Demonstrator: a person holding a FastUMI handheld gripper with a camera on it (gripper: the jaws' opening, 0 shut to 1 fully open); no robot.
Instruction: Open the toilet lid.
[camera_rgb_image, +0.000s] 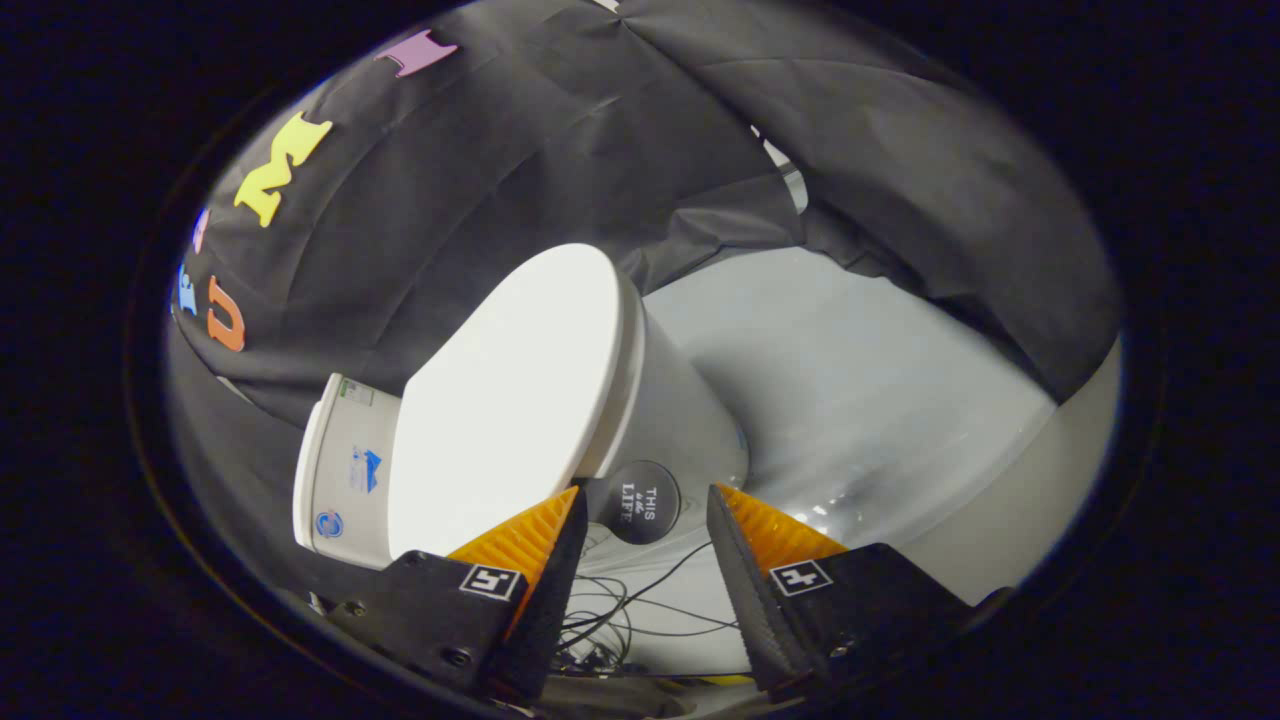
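Gripper (645, 500) fingers are spread wide apart, nothing between them, touching nothing. Toilet (660, 400) sits just ahead of the fingers, whole scene tilted in this view. Toilet lid (515, 400) is white, smooth, lying flat down on the seat, not raised; its near edge is just beyond the left fingertip, and the left finger overlaps the lid's lower corner in the picture, contact can't be confirmed. Tank (345, 470) is beyond and to the left of the left finger, behind the lid, white, with a few small blue and green stickers on its side, too small to make out. Round dark sticker (640, 502) with white lettering is on the front of the bowl, right in the gap between the fingertips, a bit beyond them. Loose dark cables (615, 610) lie on the floor (850, 400) between the fingers, nearer than the bowl. Floor is pale grey, glossy, stretching beyond the right finger. Each finger carries a small square black-and-white marker tag (800, 577) on its top face. Black cloth wall (600, 150) hangs behind the toilet.
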